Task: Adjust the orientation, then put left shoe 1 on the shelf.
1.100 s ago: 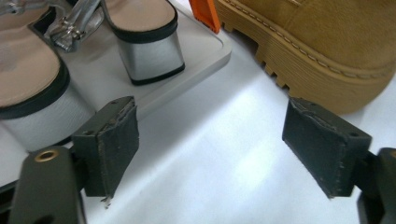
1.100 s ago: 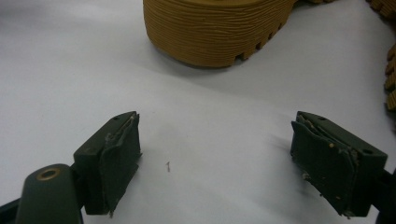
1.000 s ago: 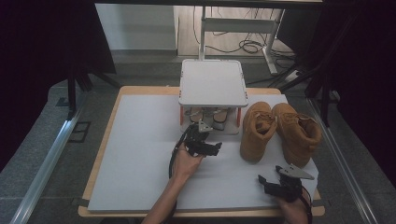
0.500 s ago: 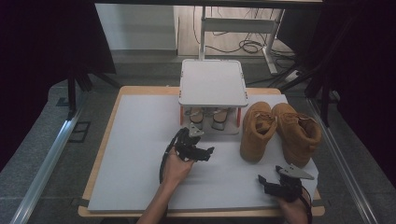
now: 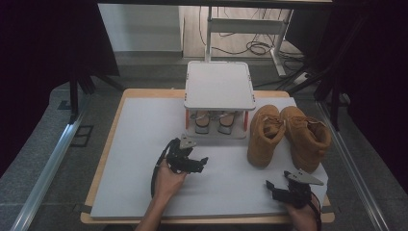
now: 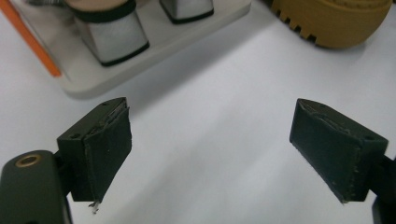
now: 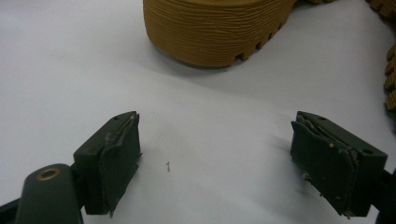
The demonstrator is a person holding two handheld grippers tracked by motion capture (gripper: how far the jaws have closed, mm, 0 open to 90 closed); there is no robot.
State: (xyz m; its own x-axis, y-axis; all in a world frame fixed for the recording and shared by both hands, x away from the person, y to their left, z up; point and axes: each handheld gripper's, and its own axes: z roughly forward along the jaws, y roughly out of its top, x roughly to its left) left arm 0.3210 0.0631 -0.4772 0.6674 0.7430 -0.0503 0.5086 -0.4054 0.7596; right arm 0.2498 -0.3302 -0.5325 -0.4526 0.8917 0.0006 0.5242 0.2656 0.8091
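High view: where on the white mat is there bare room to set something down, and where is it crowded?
The left half of the white mat, from its left edge to the left gripper, is bare. So is the strip between both grippers, right gripper included. It is crowded at the back right: the small white two-level rack stands beside the tan suede boots.

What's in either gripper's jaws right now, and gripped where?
Nothing. The left gripper and right gripper both have jaws open over bare white table, apart from the tan boots.
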